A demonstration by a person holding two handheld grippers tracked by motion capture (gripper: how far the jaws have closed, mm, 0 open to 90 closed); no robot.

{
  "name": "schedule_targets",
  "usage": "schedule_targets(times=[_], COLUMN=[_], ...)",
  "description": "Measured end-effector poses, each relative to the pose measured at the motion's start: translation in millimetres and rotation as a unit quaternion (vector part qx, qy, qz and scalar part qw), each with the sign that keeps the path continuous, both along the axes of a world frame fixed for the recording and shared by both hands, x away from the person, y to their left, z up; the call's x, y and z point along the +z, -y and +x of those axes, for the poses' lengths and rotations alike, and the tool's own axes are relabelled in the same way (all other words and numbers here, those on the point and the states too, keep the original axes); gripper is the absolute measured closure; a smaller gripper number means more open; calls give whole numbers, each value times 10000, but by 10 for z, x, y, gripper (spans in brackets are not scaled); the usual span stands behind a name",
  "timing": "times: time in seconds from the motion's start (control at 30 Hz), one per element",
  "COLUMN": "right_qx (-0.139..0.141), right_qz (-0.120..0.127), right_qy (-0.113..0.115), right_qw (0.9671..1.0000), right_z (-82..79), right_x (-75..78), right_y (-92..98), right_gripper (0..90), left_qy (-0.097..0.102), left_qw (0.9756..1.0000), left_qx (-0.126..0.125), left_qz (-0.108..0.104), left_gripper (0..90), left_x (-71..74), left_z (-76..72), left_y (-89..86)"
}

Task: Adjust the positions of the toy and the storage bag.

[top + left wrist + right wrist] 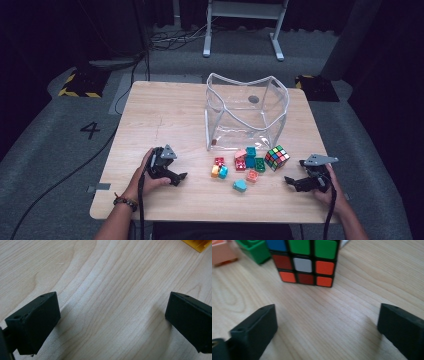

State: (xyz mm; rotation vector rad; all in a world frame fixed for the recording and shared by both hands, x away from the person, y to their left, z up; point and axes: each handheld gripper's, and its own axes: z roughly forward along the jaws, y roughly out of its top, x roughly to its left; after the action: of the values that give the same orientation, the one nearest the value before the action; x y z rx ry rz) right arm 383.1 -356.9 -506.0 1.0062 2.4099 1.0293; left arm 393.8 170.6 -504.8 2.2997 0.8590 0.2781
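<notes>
1. Resting low over the wood, the left gripper [176, 176] has its jaws wide apart with bare tabletop between them; the left gripper view shows an orange block [199, 244] at the top right corner, well clear of the jaws.
2. Right gripper [291, 182] also stands wide apart, nothing between the jaws; it points at the Rubik's cube [305, 261], which stands near but apart from it on the table.
3. Cube sits at the right end of a loose cluster of toy blocks [242, 167]: red, orange, cyan, pink, teal, green, all lying on the wood in front of the bag.
4. Green block [255, 249] is just beside the cube, a pink block [222, 253] farther along.
5. Table [165, 115] is light wood with rounded corners, on grey carpet [45, 150] marked with a "4" [90, 130].
6. Clear plastic bag [246, 111] with white trim stands open at mid-table; nothing visible inside it.
7. Room behind is dark; white frame legs [242, 30] and cables on the floor.
</notes>
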Motion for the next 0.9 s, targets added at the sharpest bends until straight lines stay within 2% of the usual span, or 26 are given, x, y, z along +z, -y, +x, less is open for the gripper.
schedule_targets(times=[0.17,0.33,0.53,0.6,0.63,0.7,0.73,0.77,0.83,0.9], right_qx=[62,182,227,210,195,160,139,167,208,200], right_qz=[43,64,66,68,71,106,125,135,277,278], right_qy=[-55,-2,-13,-15,-14,-50,13,-20,-12,77], right_qw=[10000,9998,9997,9998,9998,9998,9998,9998,9994,9994], right_z=[5,-16,-12,-15,-14,-16,-13,-10,-4,2], right_x=[3,6,7,6,7,10,11,25,48,110], right_y=[12,9,12,10,11,12,17,37,53,52], right_gripper=[73,117,116,116,121,143,183,213,264,272], left_qy=[0,-11,43,-33,50,68,63,42,75,-1], left_qw=[10000,10000,10000,10000,10000,9999,9999,9999,9999,9999], left_qx=[8,8,23,40,61,86,87,148,98,158], left_qz=[-11,-6,36,-6,31,41,39,42,21,4], left_gripper=[0,1,3,3,3,3,3,3,4,7], left_x=[-2,-1,4,0,3,4,4,3,4,5], left_z=[0,-3,-3,-14,-12,-14,-15,-23,-8,-10], left_y=[2,2,-2,3,4,7,12,19,34,45])
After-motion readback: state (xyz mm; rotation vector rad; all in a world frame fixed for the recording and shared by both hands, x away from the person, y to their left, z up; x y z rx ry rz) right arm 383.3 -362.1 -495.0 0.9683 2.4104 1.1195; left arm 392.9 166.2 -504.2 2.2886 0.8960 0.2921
